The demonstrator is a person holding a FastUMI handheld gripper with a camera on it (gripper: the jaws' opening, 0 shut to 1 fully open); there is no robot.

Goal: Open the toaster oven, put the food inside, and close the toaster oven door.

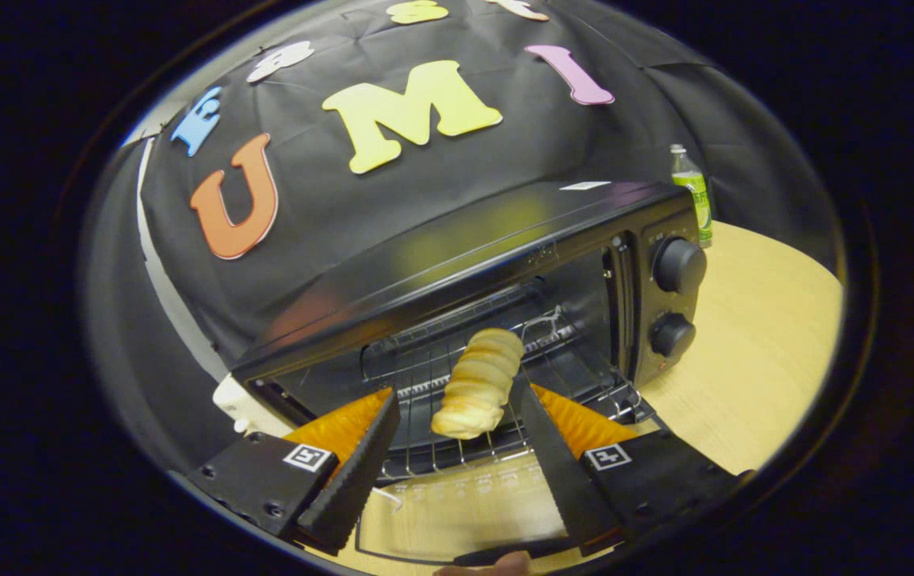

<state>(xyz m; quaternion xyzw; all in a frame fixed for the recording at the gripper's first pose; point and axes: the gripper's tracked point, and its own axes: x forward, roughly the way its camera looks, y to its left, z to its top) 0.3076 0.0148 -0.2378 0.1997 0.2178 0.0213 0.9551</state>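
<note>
golden ridged bread roll (479, 382) on the open toaster oven (504, 264) rack (457, 376), between wide, empty jaws

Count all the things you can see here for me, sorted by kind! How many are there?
Toaster ovens: 1, door open
Oven knobs: 2
Wire racks: 1
Bread rolls: 1, lying on the rack between the open tongs
Green bottles: 1, behind the oven
Tables: 1
Tongs: 1
Total: 8
</note>
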